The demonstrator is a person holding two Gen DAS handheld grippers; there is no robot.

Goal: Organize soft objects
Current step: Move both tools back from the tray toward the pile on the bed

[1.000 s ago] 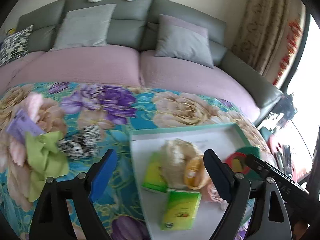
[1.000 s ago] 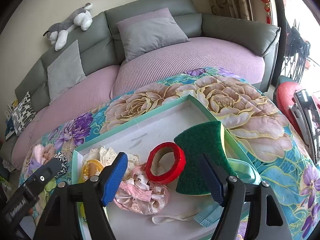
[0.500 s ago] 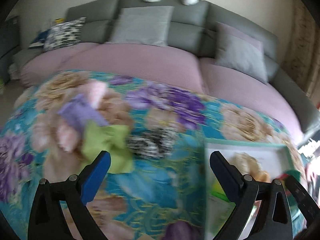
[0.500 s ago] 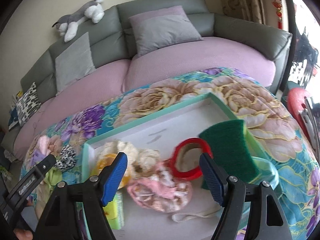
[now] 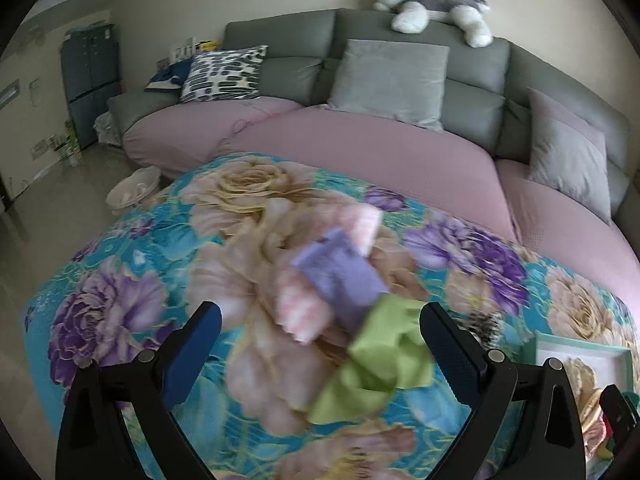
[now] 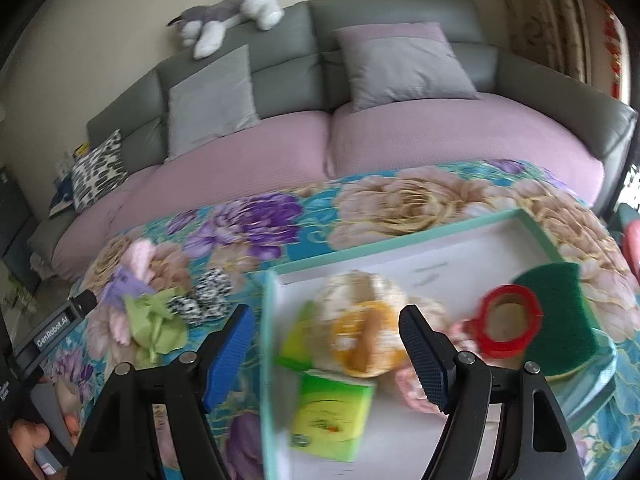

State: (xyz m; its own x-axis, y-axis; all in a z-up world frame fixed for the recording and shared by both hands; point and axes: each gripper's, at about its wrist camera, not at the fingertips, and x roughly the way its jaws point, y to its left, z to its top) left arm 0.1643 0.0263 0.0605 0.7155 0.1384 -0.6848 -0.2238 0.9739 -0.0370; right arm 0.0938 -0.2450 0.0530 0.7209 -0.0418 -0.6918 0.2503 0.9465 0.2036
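Observation:
My left gripper (image 5: pixel 320 340) stands open over the floral blanket (image 5: pixel 132 312), with nothing pressed between its blue pads. A blurred green cloth (image 5: pixel 380 364), a purple cloth (image 5: pixel 340 276) and a pink fluffy piece (image 5: pixel 304 312) lie just ahead, between and beyond the fingers. A black-and-white scrunchie (image 5: pixel 484 322) lies to their right. My right gripper (image 6: pixel 326 344) is open and empty above the left end of the mint-rimmed tray (image 6: pixel 400 236). The tray holds a green tissue pack (image 6: pixel 332 416), a yellow-orange item (image 6: pixel 368 336), cream lace (image 6: pixel 360 288), a red ring (image 6: pixel 508 320) and a green sponge (image 6: pixel 560 312).
A grey sofa with pink seat covers (image 5: pixel 360 148) runs behind the blanket, with cushions (image 5: pixel 392 76) and a plush dog (image 5: pixel 432 4) on top. A pale basket (image 5: pixel 134 192) sits on the floor at the left. A hand (image 6: pixel 28 436) shows at the bottom left of the right wrist view.
The left wrist view has swung left, from the tray to the pile of cloths on the blanket. The right wrist view has shifted left along the tray. Both pairs of jaws stay apart.

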